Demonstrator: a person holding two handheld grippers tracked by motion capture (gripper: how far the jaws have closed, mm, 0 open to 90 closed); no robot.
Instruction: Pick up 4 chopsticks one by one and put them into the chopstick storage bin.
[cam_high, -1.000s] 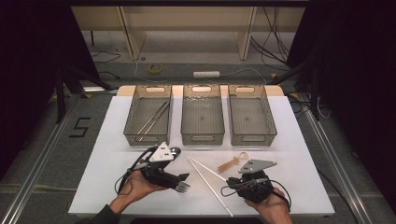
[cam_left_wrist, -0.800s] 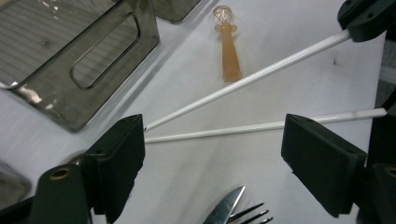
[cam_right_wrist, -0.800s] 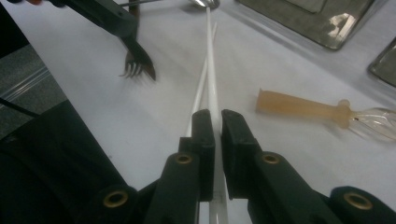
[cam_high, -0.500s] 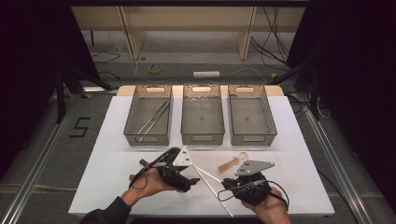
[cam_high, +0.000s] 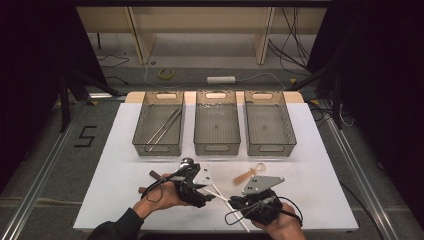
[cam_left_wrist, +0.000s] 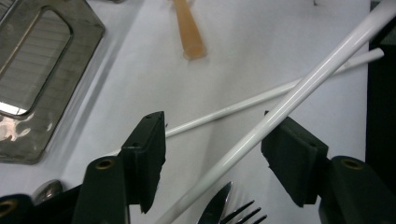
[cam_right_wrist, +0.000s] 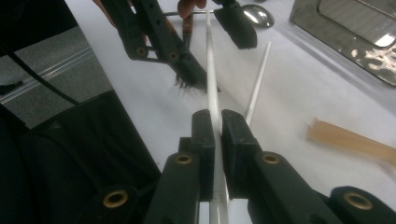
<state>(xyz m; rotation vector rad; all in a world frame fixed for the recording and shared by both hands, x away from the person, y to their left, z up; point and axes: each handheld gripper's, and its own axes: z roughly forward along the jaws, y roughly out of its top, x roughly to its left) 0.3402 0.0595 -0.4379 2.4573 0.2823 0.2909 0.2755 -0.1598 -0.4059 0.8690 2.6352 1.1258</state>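
High view: black "5" marking (cam_high: 86, 136) on grey floor left of white table (cam_high: 320, 165). Right gripper (cam_right_wrist: 215, 122) points level, jaws clamped on long white plastic chopstick (cam_right_wrist: 211, 88), raised off table. Left gripper (cam_left_wrist: 212, 154) jaws, just been closing, straddle chopstick, pads apart. Left gripper view adds metal fork tines (cam_left_wrist: 240, 215).

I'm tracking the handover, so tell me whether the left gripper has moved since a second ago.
Yes. The left gripper shifted right, from below the left grey mesh bin toward the middle bin, its jaws closing around the white chopstick.
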